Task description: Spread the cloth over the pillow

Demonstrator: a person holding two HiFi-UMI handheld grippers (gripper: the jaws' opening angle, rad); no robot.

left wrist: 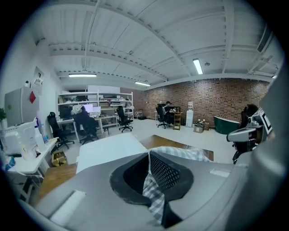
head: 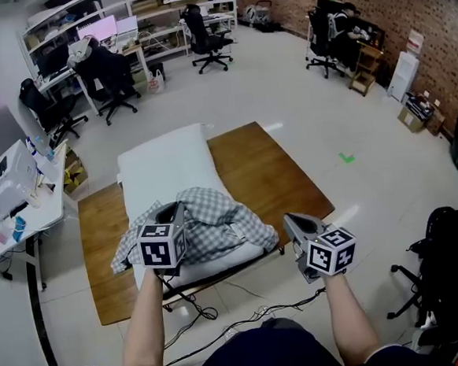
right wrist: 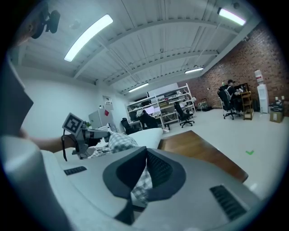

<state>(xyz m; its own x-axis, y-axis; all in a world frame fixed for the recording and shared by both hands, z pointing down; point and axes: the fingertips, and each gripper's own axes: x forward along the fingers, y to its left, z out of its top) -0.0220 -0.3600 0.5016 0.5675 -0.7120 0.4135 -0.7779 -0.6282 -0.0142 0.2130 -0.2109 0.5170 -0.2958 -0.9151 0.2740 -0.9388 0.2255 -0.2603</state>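
The checked cloth sits bunched on the near end of the white pillow, whose long axis runs straight away from me across the wooden platform. My left tongs are clamped on its left side and my right tongs on its right corner, so the bare pillow lies ahead of both.

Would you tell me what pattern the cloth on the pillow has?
Grey-and-white check; the cloth shows best in the head view.

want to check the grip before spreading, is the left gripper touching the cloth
Touching. The left gripper view shows the left gripper with its jaws closed on a fold of the checked cloth, which hangs out below them.
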